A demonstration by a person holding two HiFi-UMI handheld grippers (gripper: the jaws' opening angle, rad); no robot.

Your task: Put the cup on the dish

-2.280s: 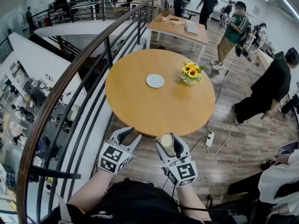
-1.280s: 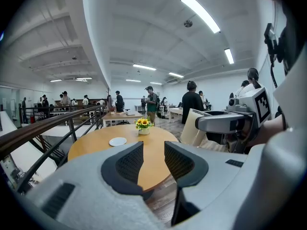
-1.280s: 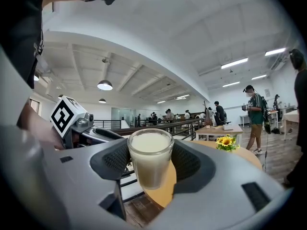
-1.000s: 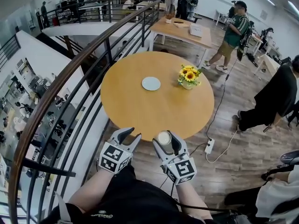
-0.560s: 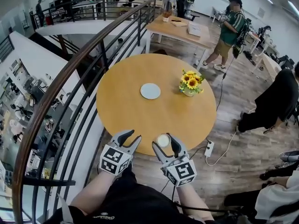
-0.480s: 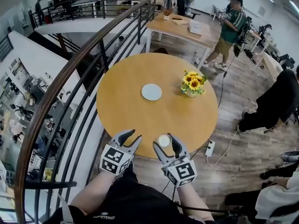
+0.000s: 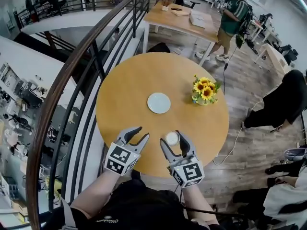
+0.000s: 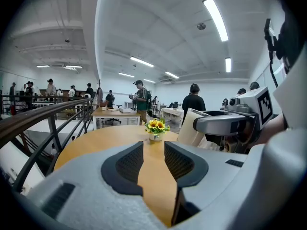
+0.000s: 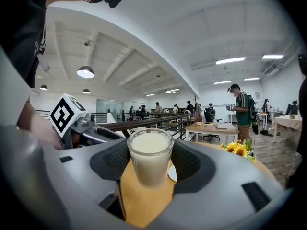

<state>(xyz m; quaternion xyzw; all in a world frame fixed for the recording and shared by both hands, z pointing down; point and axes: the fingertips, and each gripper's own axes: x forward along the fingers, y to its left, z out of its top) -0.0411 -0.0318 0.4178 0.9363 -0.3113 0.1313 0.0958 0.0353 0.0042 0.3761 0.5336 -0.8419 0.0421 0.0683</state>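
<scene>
Right hand-held gripper [image 7: 172,141]: clenched on the cup [image 7: 171,138], one jaw on each side of the glass wall. In the right gripper view the cup stands upright between the jaws, clear glass, filled nearly to the rim with something creamy white. We place it over the near edge of the round wooden table [image 7: 125,87]; whether its base touches the wood we cannot tell.

Left hand-held gripper [image 7: 144,132]: released, jaws a narrow gap apart. Its own view shows only bare tabletop through the gap, nothing held. It sits just beside the right one, also over the near edge, marker cube toward us.

The dish [image 7: 159,103]: small, white, round, lying flat near the middle of the table with nothing on it. It is well apart from the cup, on the far side of it. In the right gripper view we see a sliver of it just behind the glass.

A small pot of sunflowers [image 7: 205,91] stands near the right edge of the table, beside the dish but not touching it.

Surroundings: a dark metal railing with a wooden handrail [image 7: 72,75] curves past the table's left edge. Beyond the far edge we note a rectangular wooden table [image 7: 177,17], with a person in a green shirt [image 7: 233,18] standing by it. Another person in black [image 7: 283,99] is off to the right on the wooden floor.
</scene>
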